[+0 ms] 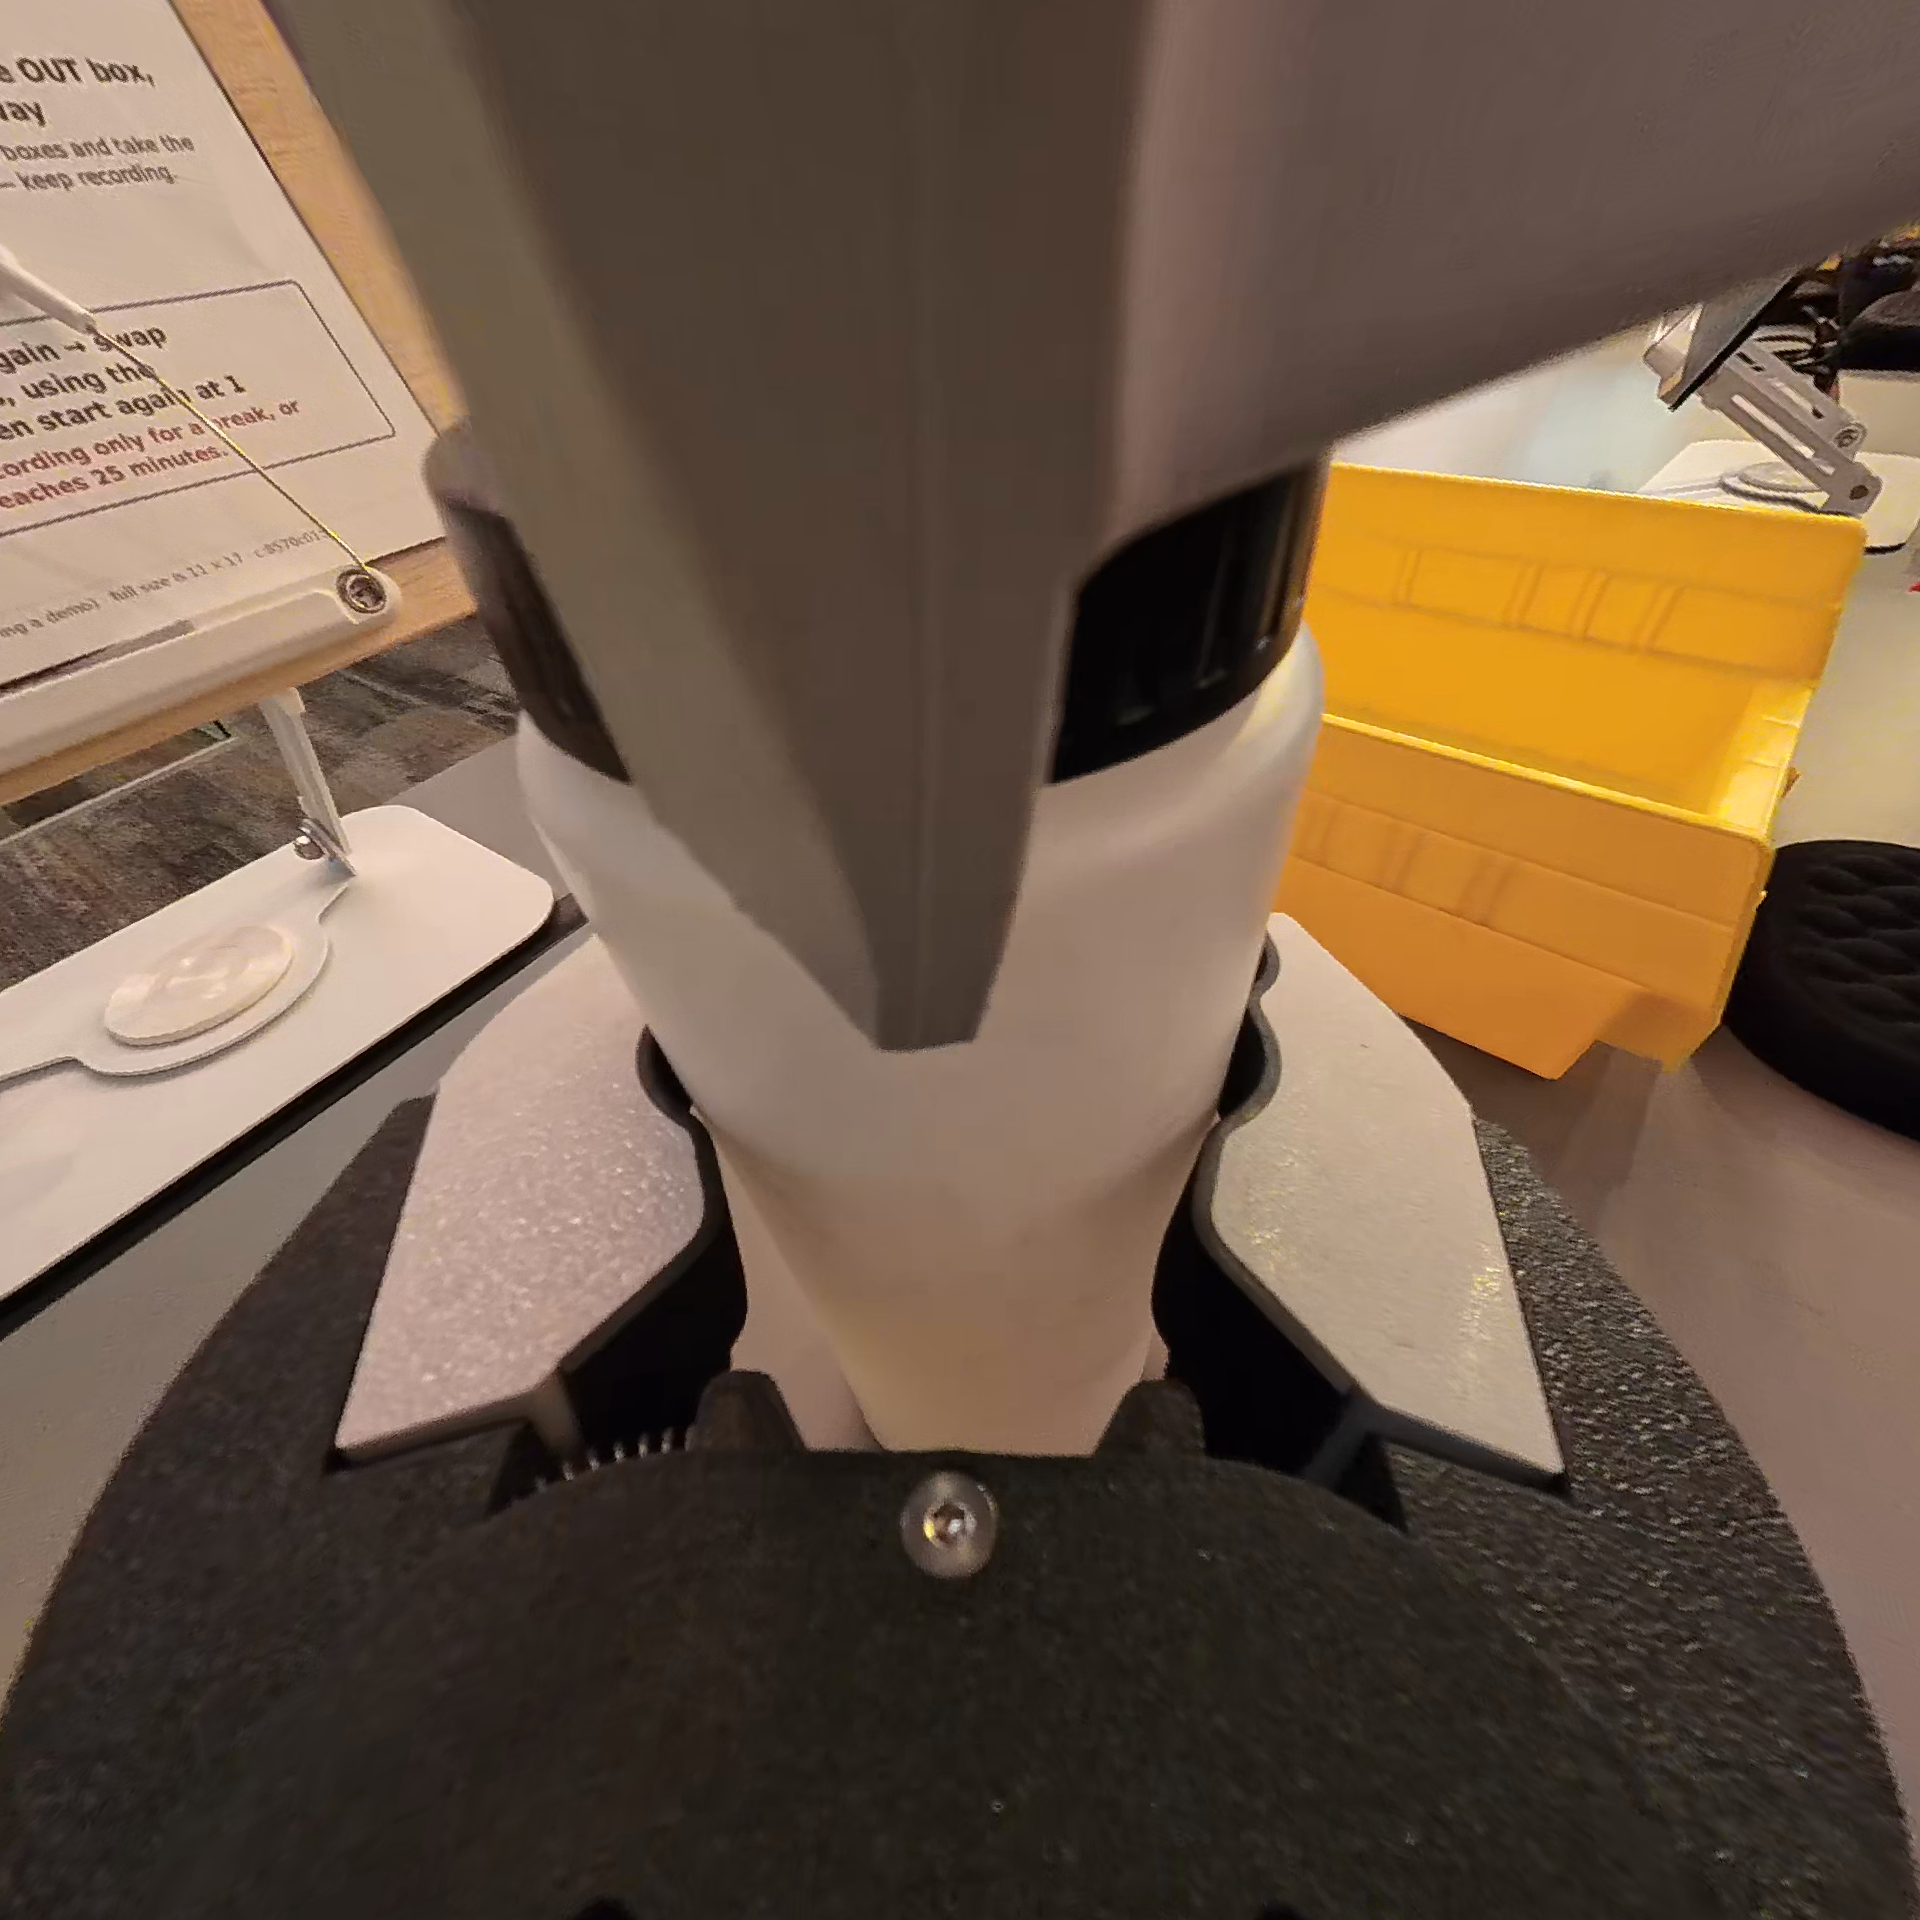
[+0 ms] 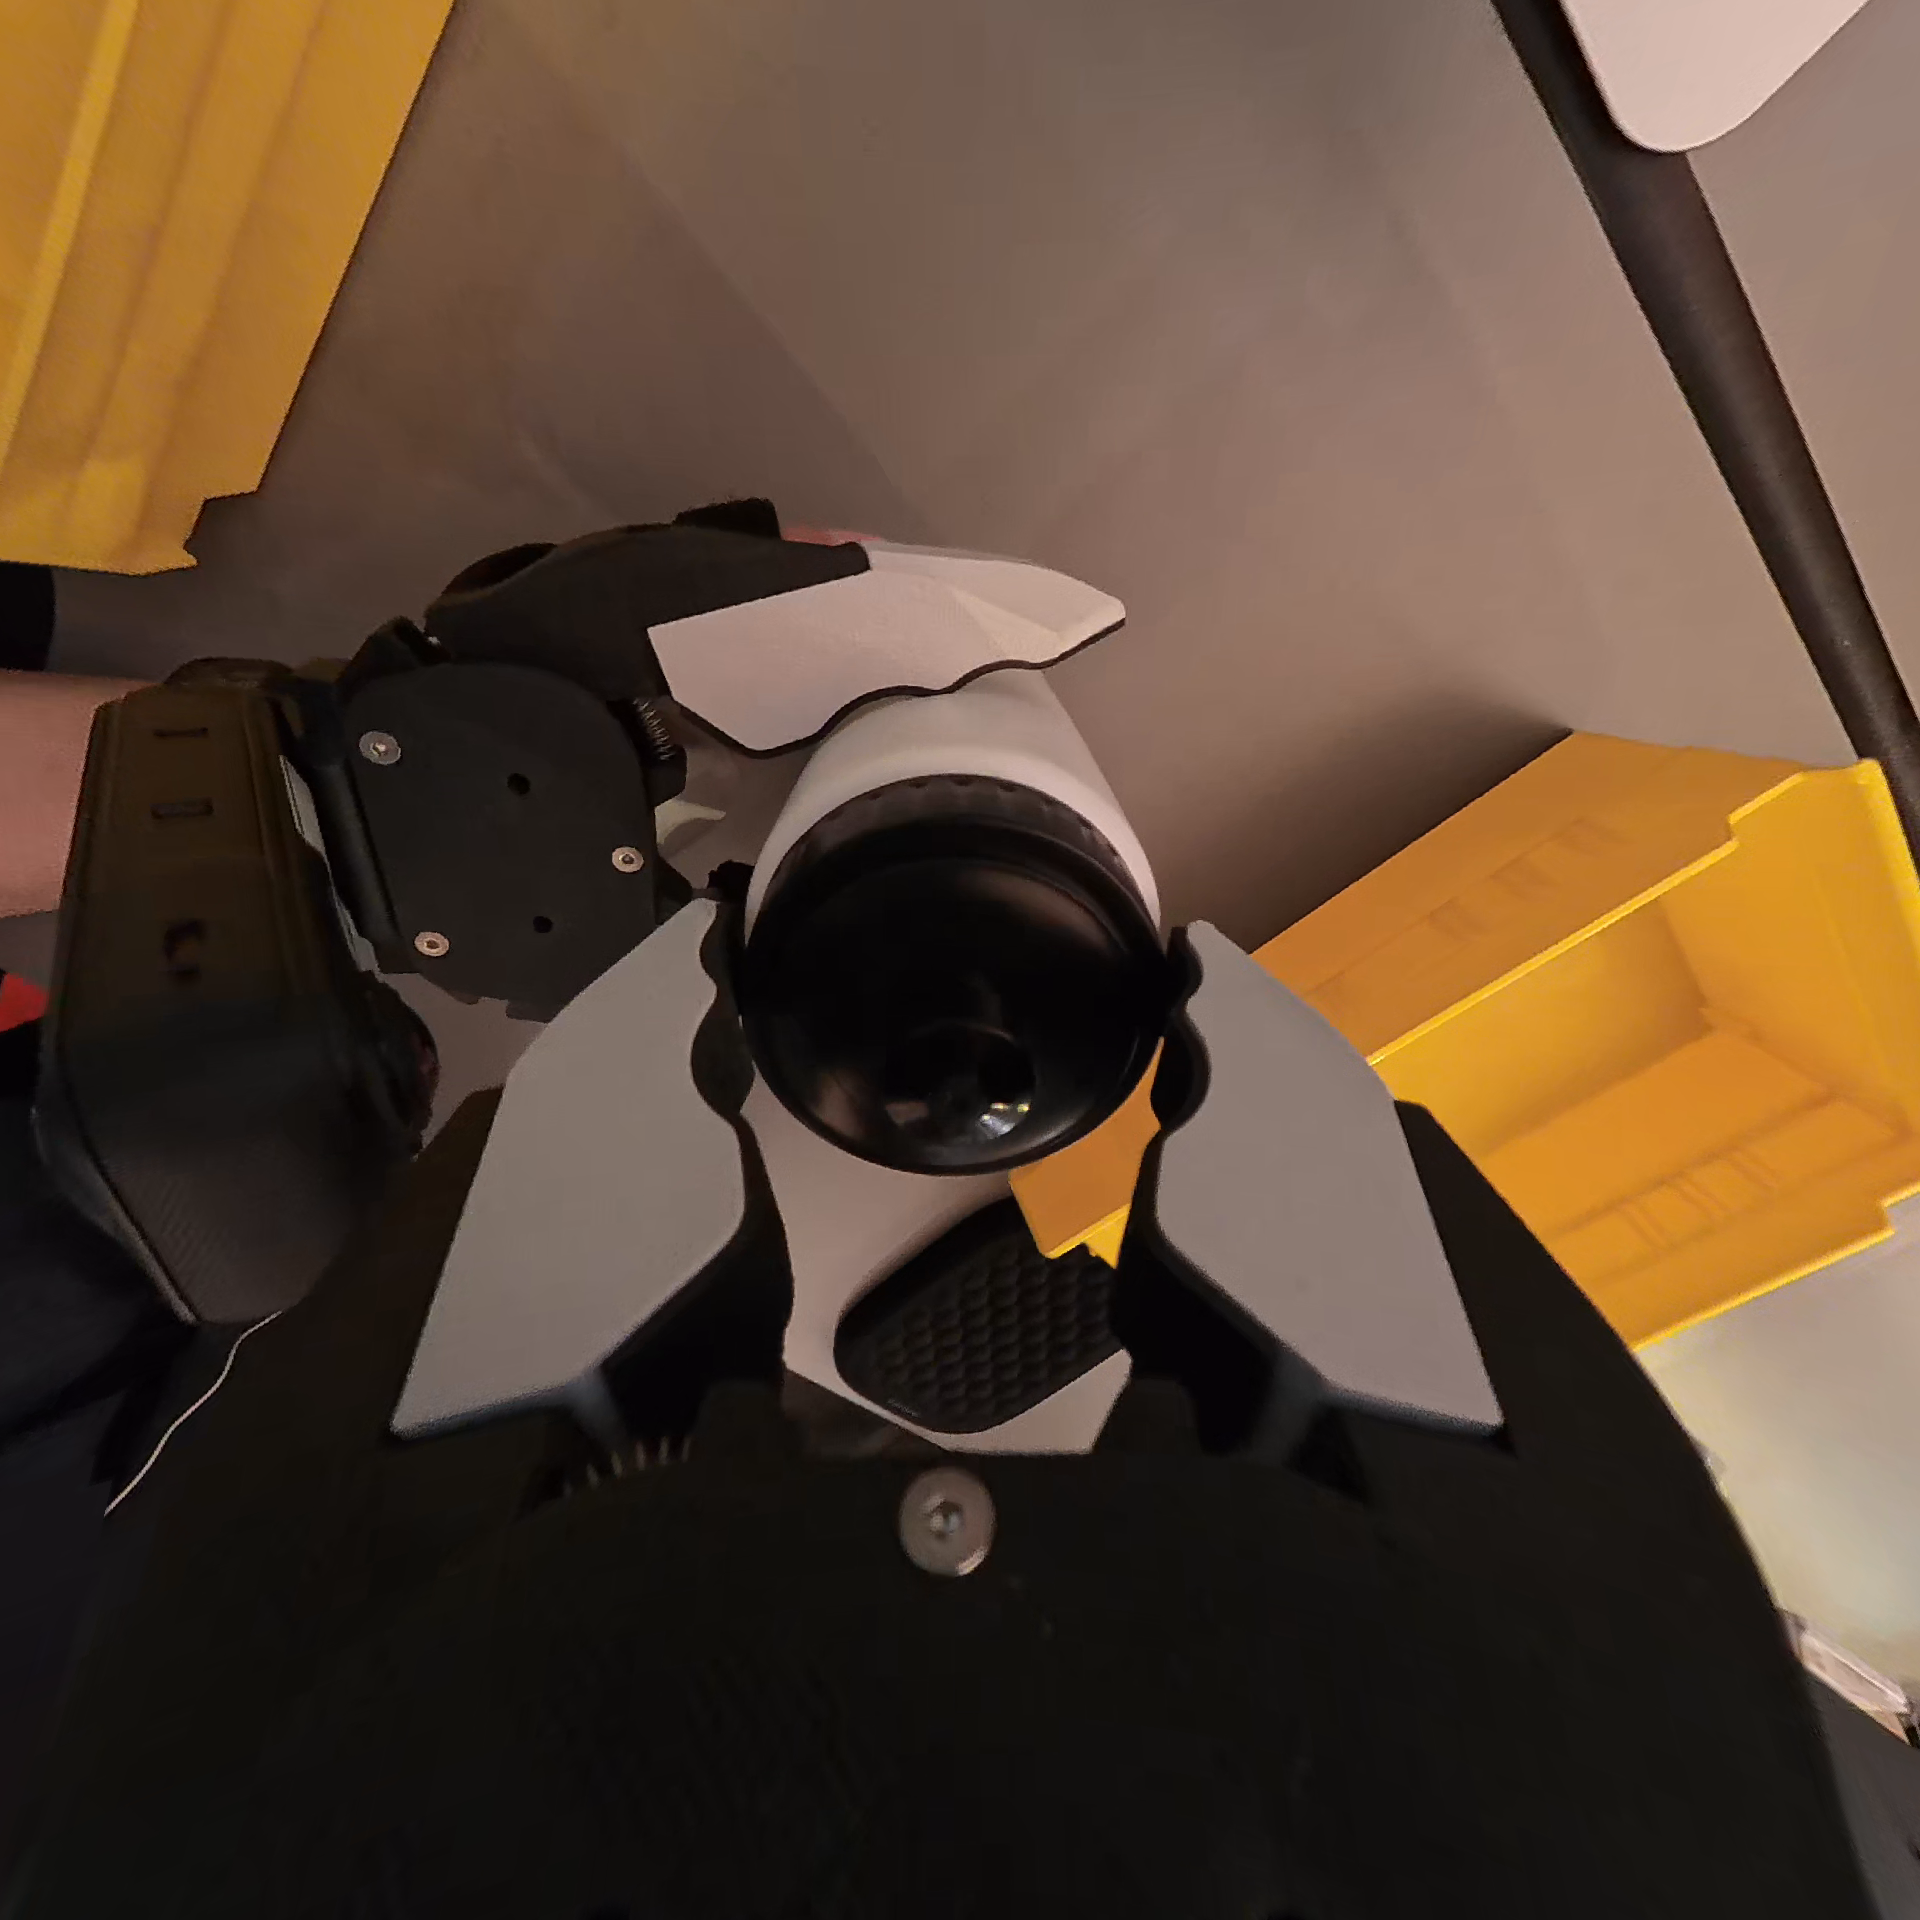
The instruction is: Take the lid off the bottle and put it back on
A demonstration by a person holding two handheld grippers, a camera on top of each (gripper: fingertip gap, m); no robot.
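White matte plastic fills both my views: the round white plastic bottle (image 1: pixel 935 1195) stands upright on the grey tabletop (image 1: pixel 1662 1195), and I have the left gripper (image 1: pixel 951 1101) clamped around its body from the side, low enough to leave the neck free. That hold is there to stop the bottle turning. From above, my right gripper (image 2: pixel 951 997) comes straight down over the ribbed black screw lid (image 2: pixel 951 997), its grey fingers (image 2: pixel 592 1164) pressed against opposite sides of the rim, so it is closed on the lid. The lid sits on the bottle's neck; I cannot tell how far it is threaded. I judge this to be the twisting step, though the direction is unclear. The yellow plastic bin (image 1: pixel 1538 790) sits just behind, clear of the work.
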